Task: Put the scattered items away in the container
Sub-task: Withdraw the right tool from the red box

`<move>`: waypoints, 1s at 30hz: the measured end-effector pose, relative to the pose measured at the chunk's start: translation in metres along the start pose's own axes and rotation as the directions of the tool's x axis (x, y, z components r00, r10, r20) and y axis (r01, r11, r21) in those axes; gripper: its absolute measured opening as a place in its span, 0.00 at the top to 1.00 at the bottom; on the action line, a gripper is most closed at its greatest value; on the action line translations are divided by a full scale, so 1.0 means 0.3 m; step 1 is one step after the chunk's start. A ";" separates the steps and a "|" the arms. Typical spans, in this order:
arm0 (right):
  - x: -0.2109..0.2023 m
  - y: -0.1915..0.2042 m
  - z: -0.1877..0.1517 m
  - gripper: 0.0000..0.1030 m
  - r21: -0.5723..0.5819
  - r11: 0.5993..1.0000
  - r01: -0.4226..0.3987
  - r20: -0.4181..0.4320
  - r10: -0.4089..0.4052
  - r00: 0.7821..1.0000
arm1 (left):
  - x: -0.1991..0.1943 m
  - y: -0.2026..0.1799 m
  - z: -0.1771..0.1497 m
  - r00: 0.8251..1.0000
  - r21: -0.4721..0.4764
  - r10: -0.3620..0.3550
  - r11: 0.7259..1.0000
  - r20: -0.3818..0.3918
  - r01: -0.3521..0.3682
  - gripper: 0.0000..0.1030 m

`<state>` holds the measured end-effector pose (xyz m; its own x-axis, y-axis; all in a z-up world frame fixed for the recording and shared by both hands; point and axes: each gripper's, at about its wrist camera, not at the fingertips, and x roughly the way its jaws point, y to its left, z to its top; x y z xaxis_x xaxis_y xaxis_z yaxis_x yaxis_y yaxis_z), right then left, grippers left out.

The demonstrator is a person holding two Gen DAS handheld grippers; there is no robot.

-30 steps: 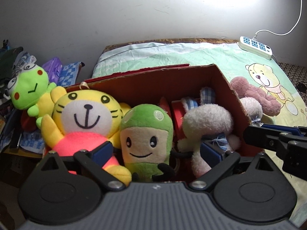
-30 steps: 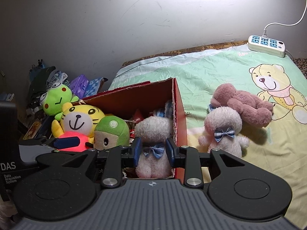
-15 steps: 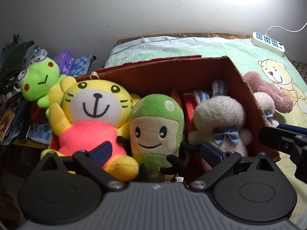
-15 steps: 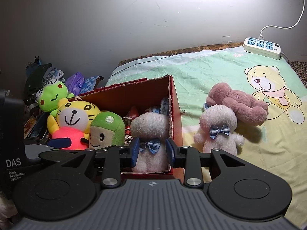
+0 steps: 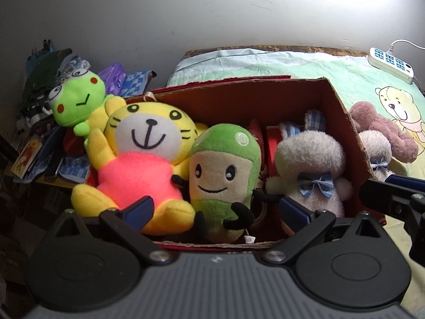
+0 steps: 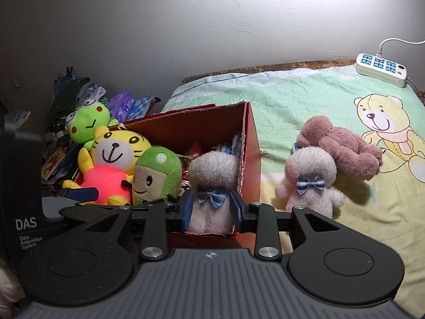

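Note:
A red cardboard box (image 5: 265,101) stands at the bed's left edge and holds a yellow tiger (image 5: 148,143), a green-capped plush (image 5: 225,164) and a white plush with a blue bow (image 5: 310,164). My left gripper (image 5: 216,211) is open at the box's near rim, its fingers wide on either side of the green-capped plush without pressing it. My right gripper (image 6: 211,210) is shut on the white plush (image 6: 212,175) inside the box's right end. On the bedsheet outside the box (image 6: 186,125) lie a second white plush (image 6: 309,180) and a mauve plush (image 6: 342,146).
A green frog plush (image 5: 77,101) leans on clutter left of the box. A white power strip (image 6: 381,69) with its cord lies at the bed's far right. The wall runs behind the bed. The bear-print sheet (image 6: 292,98) stretches right of the box.
The left gripper has tilted and shifted a little, so the box's toys sit higher and further right in its view. The right gripper keeps still, holding the white plush.

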<state>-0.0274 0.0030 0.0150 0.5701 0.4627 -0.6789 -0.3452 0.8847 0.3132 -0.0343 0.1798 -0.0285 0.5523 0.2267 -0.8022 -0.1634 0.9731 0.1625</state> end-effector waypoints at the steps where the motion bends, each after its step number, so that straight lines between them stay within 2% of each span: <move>1: -0.006 -0.003 0.001 0.68 -0.010 1.000 -0.001 0.001 0.001 1.000 | -0.006 -0.005 -0.003 1.000 -0.006 0.005 1.000 -0.002 -0.005 0.02; 15: -0.037 -0.035 0.002 0.68 -0.065 0.995 -0.076 -0.026 0.075 0.997 | -0.072 -0.042 -0.035 0.998 -0.074 0.063 0.995 -0.018 -0.064 0.01; 25: -0.059 -0.043 -0.006 0.64 -0.082 0.992 -0.091 -0.022 0.090 0.996 | -0.123 -0.054 -0.050 0.998 -0.086 0.064 0.994 -0.019 -0.066 0.01; 30: -0.064 -0.036 -0.015 0.64 -0.092 0.991 -0.095 -0.030 0.092 0.995 | -0.118 -0.047 -0.066 0.997 -0.093 0.056 0.994 -0.044 -0.060 0.01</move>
<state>-0.0380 -0.0156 0.0217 0.5134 0.5407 -0.6664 -0.4651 0.8279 0.3135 -0.0678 0.1573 -0.0139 0.5054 0.2789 -0.8166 -0.2716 0.9496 0.1562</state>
